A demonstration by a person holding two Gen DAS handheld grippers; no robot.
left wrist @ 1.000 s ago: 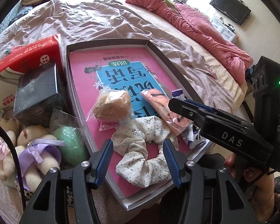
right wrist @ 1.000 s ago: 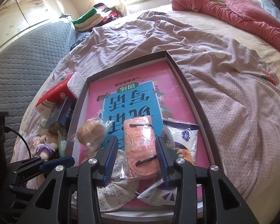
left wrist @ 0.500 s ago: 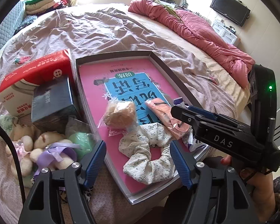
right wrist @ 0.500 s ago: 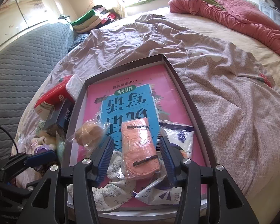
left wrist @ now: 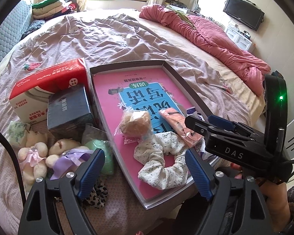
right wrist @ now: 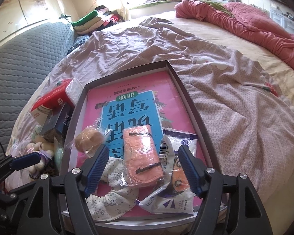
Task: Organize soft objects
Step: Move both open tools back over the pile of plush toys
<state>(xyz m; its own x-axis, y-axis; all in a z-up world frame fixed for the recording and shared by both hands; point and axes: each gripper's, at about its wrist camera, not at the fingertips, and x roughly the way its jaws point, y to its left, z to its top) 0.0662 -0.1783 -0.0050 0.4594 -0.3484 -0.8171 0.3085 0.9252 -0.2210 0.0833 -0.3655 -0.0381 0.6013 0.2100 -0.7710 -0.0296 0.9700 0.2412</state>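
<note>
Soft objects lie bunched at the near end of the shallow tray (right wrist: 188,96): a floral scrunchie (left wrist: 162,166), a bagged orange mask (right wrist: 142,156), a wrapped brown plush ball (left wrist: 135,124) and a white packet (right wrist: 172,193). The mask sits directly ahead of the right gripper (right wrist: 145,168), between its two blue pads, its long axis running away from the camera along the fingers' line, so the right hand looks the nearer one for it. That gripper's jaws have just been opening and stand wide, with neither pad pressing on the bag. The left gripper (left wrist: 145,174) has also just been opening; it holds nothing and hangs above the tray's near left rim, the scrunchie just ahead and right of centre. Both tools tilt steeply downward toward the bed (left wrist: 111,37). Left of the tray, small teddy bears (left wrist: 39,156) and a green bagged item (left wrist: 102,152) wait on the sheet.
</note>
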